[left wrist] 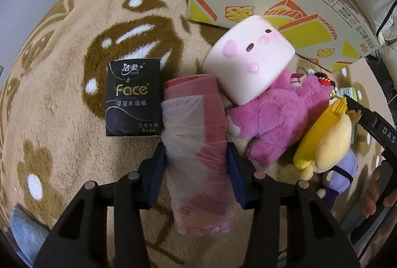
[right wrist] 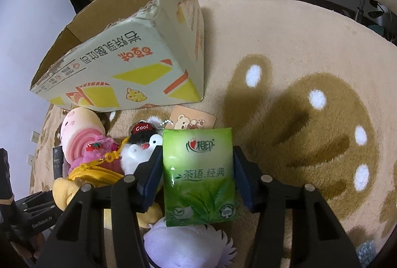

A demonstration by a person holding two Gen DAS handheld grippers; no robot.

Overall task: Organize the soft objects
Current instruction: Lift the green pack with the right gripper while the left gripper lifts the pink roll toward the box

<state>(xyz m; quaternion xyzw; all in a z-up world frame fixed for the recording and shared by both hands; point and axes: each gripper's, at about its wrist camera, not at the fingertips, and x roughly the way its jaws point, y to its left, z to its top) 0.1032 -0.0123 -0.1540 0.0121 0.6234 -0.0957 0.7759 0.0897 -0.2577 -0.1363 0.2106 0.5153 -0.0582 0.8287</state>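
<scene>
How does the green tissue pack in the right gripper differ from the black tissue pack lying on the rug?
The green plastic tissue pack is bright green with tea leaves; the black rectangular tissue pack is dark with gold "Face" lettering. The green pack sits between the right gripper's fingers; the black pack lies free on the beige rug, beside the left gripper. Both are flat, soft-wrapped packs.

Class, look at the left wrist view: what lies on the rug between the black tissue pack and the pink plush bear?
In the left wrist view, the pink roll wrapped in clear plastic lies between the black tissue pack and the pink plush bear; the left gripper clamps it.
</scene>
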